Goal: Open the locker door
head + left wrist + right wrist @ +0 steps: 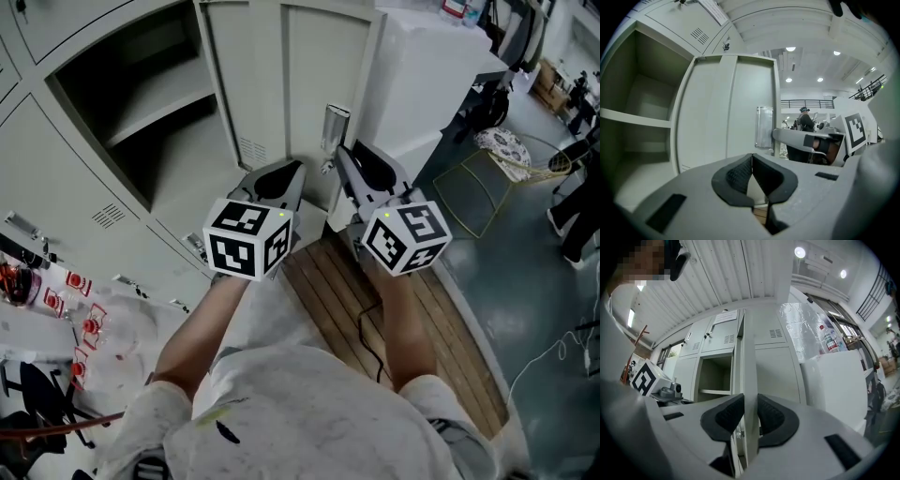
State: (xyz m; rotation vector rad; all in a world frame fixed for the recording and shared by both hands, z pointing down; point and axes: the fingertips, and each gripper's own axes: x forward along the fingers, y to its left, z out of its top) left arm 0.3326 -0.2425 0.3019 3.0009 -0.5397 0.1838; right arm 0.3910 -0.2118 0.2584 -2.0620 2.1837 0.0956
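The grey locker door (281, 84) stands swung out, and its compartment (150, 122) with a shelf is open at the left. My right gripper (342, 161) is shut on the door's free edge, just below the metal latch plate (335, 127). In the right gripper view the door edge (750, 357) runs straight up between the two pads of the right gripper (750, 416). My left gripper (296, 171) hovers beside it, facing the door's inner face (726, 108). The left gripper (752, 172) has its pads together with nothing between them.
More shut locker doors (56, 216) surround the open one. A white cabinet (431, 66) stands right of the door. Wooden planks (347, 300) lie underfoot, and a wire frame (487, 187) sits on the floor at the right. Plastic bags (84, 319) lie at the left.
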